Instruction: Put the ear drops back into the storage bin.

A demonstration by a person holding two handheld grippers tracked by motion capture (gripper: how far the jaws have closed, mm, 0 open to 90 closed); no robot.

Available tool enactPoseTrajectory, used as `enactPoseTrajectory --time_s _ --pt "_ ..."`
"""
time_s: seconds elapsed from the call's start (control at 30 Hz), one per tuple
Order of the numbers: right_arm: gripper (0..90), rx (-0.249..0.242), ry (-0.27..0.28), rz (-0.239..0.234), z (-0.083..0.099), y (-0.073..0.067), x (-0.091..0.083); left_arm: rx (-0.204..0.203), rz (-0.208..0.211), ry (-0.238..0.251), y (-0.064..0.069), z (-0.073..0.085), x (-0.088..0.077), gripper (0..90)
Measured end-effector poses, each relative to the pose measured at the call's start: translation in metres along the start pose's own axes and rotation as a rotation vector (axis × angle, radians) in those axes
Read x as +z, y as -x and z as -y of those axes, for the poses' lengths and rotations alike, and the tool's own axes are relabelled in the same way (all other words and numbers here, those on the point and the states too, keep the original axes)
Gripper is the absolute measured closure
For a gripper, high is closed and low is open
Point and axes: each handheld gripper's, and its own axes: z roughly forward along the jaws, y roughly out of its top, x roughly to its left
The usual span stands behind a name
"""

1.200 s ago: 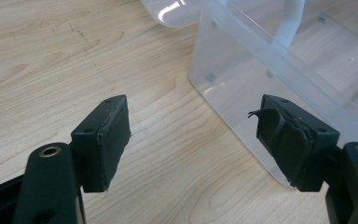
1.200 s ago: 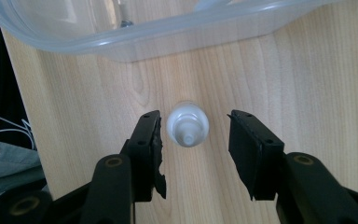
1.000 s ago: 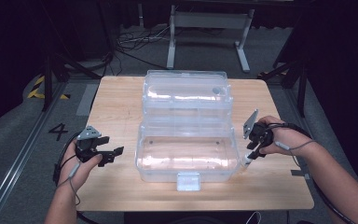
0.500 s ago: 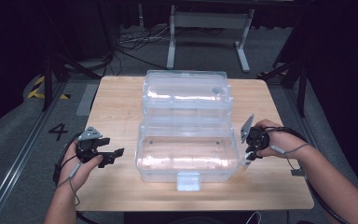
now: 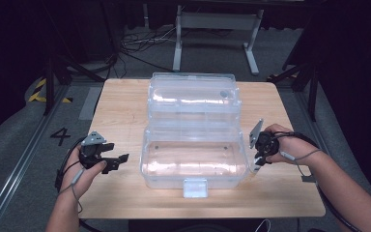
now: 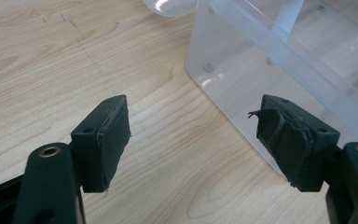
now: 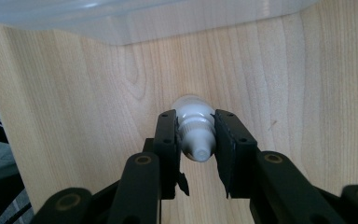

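A clear plastic box [image 5: 147, 150] stands in the middle of the wooden table [image 5: 121, 104], its lid [image 5: 191, 94] swung open toward the far side. My right gripper [image 7: 196, 135] points down at the table just right of the box and is shut on a small white dropper bottle [image 7: 195, 125]. The bottle's tip faces the camera and its base is at or near the tabletop. In the high view the right gripper [image 5: 258, 163] sits close to the box's right wall. My left gripper [image 6: 193, 135] is open and holds nothing. It hovers left of the box [image 6: 242, 70], and the high view shows the left gripper [image 5: 118, 162] there too.
A white latch tab [image 5: 195, 187] sticks out from the box's near wall. Bare wood lies left and right of the box. The table's near edge [image 5: 198, 215] is close to both forearms. Cables trail from each gripper off the table.
My right gripper has shifted slightly nearer to the person and toward the box's right wall, with the bottle still in it. The left gripper has barely moved.
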Motion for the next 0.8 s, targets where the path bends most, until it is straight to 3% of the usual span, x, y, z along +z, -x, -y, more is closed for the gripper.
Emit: enactPoseTrajectory --time_s 0.8 --pt "71.2 0.012 0.017 0.026 -0.007 -0.007 -0.053 -0.009 -0.006 0.007 -0.001 0.000 -0.001 26.0"
